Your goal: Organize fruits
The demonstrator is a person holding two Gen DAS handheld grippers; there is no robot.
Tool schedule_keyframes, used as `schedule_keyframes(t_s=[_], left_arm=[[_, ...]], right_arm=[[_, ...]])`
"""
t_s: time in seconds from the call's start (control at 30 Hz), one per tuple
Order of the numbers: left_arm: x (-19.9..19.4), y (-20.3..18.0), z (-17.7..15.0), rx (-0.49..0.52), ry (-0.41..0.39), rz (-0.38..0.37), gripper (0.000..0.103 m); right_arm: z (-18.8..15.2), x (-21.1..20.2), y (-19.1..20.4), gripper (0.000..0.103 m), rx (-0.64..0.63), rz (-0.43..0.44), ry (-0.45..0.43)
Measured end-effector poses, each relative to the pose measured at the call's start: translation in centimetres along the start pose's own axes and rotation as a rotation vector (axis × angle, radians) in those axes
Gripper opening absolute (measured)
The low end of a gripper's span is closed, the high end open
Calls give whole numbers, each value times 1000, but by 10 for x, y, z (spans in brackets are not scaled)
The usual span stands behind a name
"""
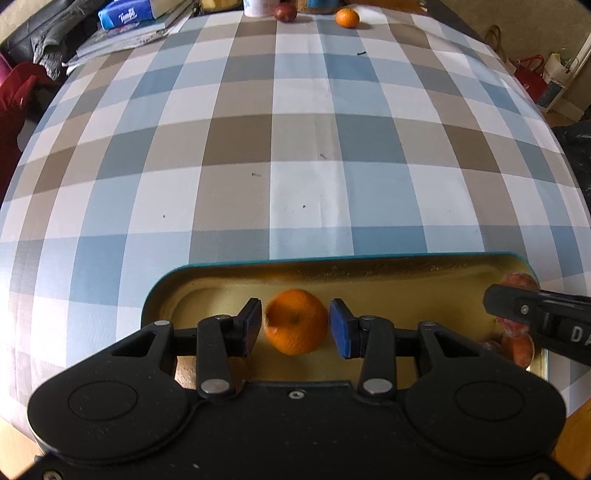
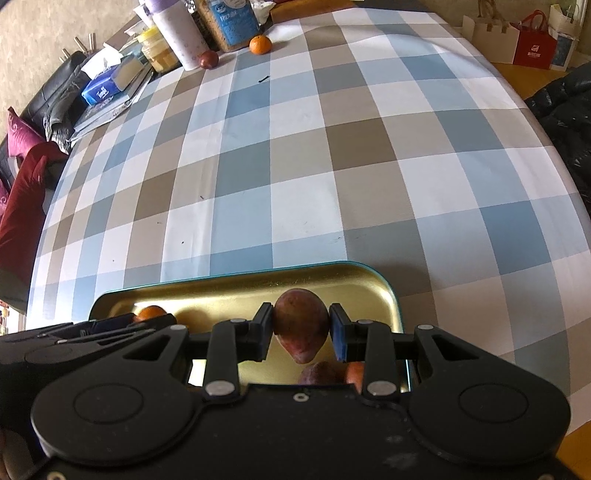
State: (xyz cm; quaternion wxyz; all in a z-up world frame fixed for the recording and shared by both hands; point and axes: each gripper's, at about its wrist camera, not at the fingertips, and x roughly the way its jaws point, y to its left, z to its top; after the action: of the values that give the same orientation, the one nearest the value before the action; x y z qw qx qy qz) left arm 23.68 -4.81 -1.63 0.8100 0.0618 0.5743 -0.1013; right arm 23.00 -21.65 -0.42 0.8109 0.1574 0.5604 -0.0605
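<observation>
A gold tray with a teal rim (image 1: 369,275) lies on the checked tablecloth near me; it also shows in the right wrist view (image 2: 229,291). My left gripper (image 1: 295,325) is open around a tangerine (image 1: 295,321) over the tray's left half, with small gaps at both pads. My right gripper (image 2: 301,328) is shut on a dark red plum-like fruit (image 2: 301,325) above the tray's right half; its finger shows in the left wrist view (image 1: 517,306). More reddish fruits (image 2: 321,373) lie in the tray under it. A tangerine (image 2: 260,44) and a dark red fruit (image 2: 208,59) sit at the table's far edge.
A white cup (image 2: 181,33), a blue-labelled box (image 2: 232,22), a jar (image 2: 157,51), a tissue pack (image 2: 99,92) and papers crowd the far left corner. Gift bags (image 2: 532,40) stand beyond the table at the right. A dark jacket (image 2: 565,122) lies at the right edge.
</observation>
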Motion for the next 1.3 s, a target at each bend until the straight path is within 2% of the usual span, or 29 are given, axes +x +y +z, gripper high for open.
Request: schedule_keyframes(t_s=[0.13, 0.6, 0.9, 1.3], left_arm=[[-2, -3, 0, 15, -12, 8, 52], [-21, -7, -18, 21, -67, 60, 52], [-44, -16, -48, 23, -131, 93, 53], [-61, -21, -91, -9, -178, 88, 53]], right_arm=[[1, 2, 3, 34, -22, -10, 4], [-10, -16, 1, 34, -26, 5, -35], [-40, -37, -6, 34, -32, 19, -87], [-91, -59, -15, 34, -58, 18, -142]])
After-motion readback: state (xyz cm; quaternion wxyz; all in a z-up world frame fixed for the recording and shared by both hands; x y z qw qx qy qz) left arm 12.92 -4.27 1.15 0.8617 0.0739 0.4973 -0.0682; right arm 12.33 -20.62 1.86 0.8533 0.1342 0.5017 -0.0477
